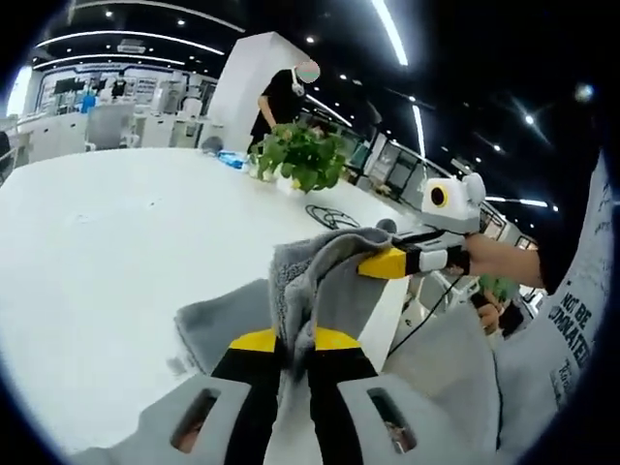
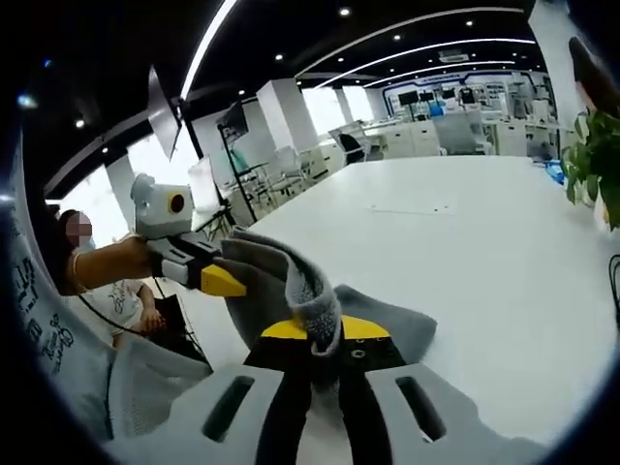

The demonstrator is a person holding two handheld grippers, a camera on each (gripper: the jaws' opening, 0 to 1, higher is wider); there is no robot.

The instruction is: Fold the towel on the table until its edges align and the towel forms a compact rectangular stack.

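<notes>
The left gripper (image 1: 295, 341), its yellow-tipped jaws pressed together, pinches a bunched corner of the grey towel (image 1: 320, 281) and holds it above the white table (image 1: 107, 252). In the same view the right gripper (image 1: 380, 263) comes in from the right, clamped on another raised corner close by. The right gripper view mirrors this: its own jaws nip a ridge of cloth, and the left gripper reaches in from the left, fastened to the towel's other peak.

Both corners are held up and near each other, with the rest of the towel trailing down to the table's near edge. That hold suggests a fold in progress, two corners being carried over together so the edges can meet. No neat stack has formed yet.

Farther back on the table stands a potted plant (image 1: 298, 157), well apart from the towel; beyond it a person (image 1: 281, 97) stands in the open office.
</notes>
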